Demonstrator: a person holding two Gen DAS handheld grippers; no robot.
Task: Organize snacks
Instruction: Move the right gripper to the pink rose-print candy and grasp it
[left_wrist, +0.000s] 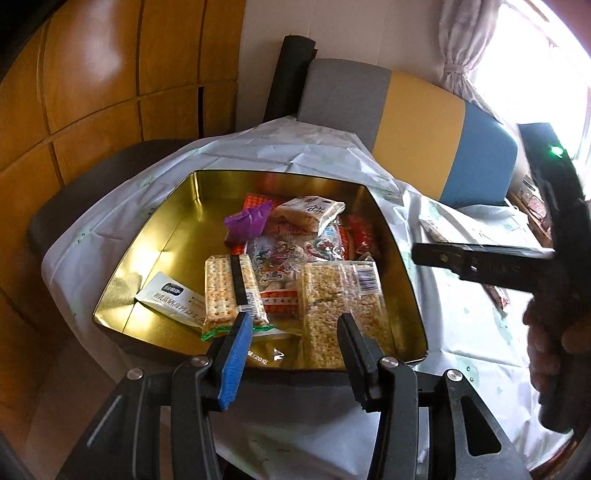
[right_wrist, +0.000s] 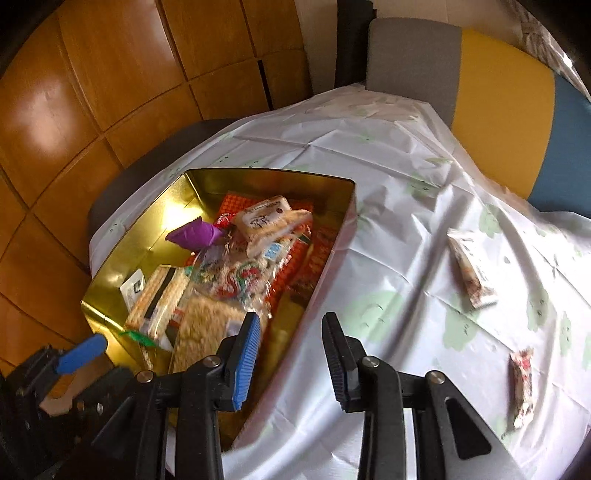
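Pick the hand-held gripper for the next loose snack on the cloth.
Right hand-held gripper: empty, open, beside the tin, facing both loose packets. Left hand-held gripper hangs over the tin.

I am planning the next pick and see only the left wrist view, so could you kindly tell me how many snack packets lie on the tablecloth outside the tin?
Observer: Two lie on the tablecloth right of the tin: a white packet farther off and a red-and-white packet nearer.
Operator: Thank you. Is the right gripper carrying anything?
Observer: No, the right gripper is empty, its fingers apart above the tin's right wall.
Operator: Do the two packets touch?
Observer: No, bare cloth separates them.
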